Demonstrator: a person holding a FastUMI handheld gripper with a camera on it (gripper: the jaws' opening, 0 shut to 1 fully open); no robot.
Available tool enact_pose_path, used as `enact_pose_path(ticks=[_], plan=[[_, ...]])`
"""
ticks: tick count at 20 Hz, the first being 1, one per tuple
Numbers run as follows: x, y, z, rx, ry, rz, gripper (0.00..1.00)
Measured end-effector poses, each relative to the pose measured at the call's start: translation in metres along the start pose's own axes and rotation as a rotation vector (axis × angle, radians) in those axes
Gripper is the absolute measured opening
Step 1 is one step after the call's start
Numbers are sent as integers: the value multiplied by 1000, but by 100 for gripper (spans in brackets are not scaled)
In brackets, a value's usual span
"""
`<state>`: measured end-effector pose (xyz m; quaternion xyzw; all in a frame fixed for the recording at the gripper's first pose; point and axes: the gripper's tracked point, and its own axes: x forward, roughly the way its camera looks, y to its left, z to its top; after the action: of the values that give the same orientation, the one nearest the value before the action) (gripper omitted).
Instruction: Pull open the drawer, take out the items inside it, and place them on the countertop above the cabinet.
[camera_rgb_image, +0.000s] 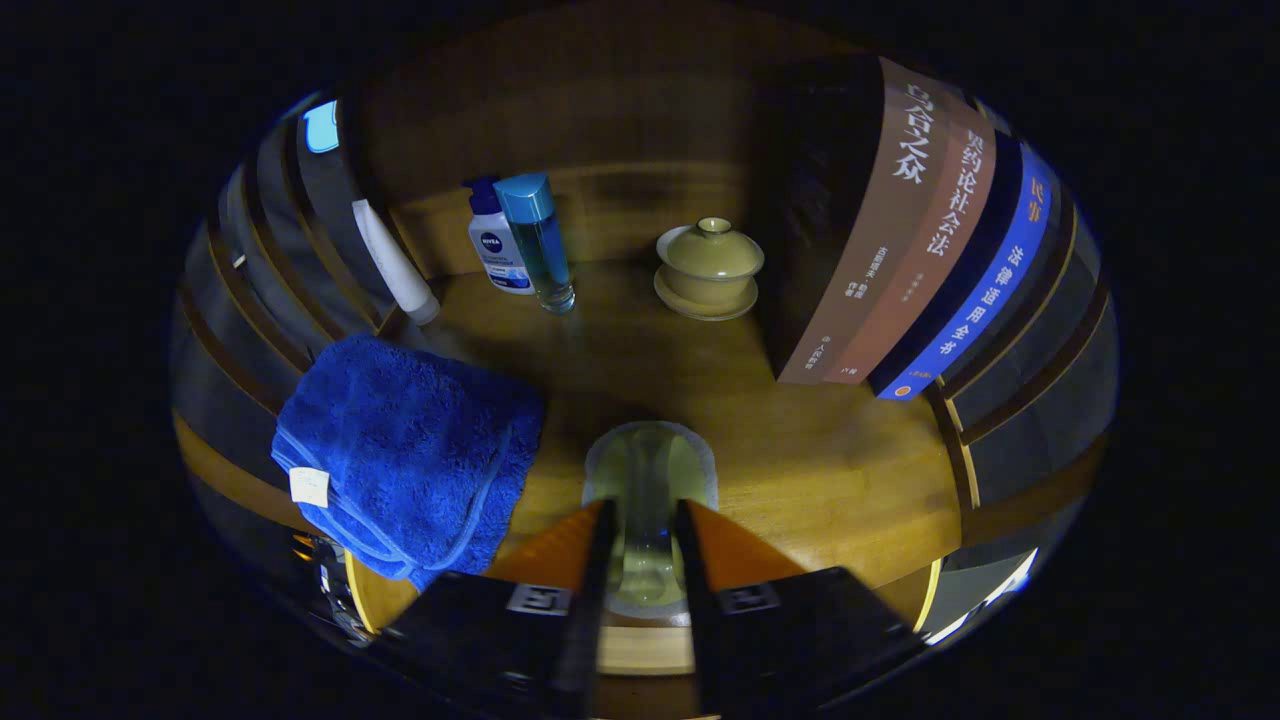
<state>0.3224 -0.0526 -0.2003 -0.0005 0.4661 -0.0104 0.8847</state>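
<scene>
My gripper (645, 512) hangs over the wooden countertop (820, 470) with a clear glass cup (650, 455) between its fingers. Both fingers press against the cup's sides, and its far end sticks out just beyond the fingertips. A folded blue towel (410, 450) lies on the countertop left of the fingers, its near corner hanging over the front edge. Further back stand a white pump bottle (495, 250) and a tall blue-capped clear bottle (540, 245), side by side. A white tube (395, 262) leans against the left wall.
A yellowish lidded tea bowl on a saucer (708, 268) stands at the back, right of the bottles. Three upright books (900, 230) fill the right side. Bare wood lies ahead of the cup, between towel and books. The wooden back wall (600, 130) closes the space.
</scene>
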Motion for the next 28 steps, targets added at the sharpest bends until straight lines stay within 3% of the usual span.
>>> enact_pose_path(ticks=[4, 12, 19, 24, 28], plan=[[-17, 3, 5, 10, -101, 17, 99], [-128, 26, 9, -11, -537, 118, 99], [-244, 35, -30, -18, -948, 195, 99], [-261, 33, -100, -29, -1002, 174, 99], [-249, 35, -155, -4, -976, 156, 99]])
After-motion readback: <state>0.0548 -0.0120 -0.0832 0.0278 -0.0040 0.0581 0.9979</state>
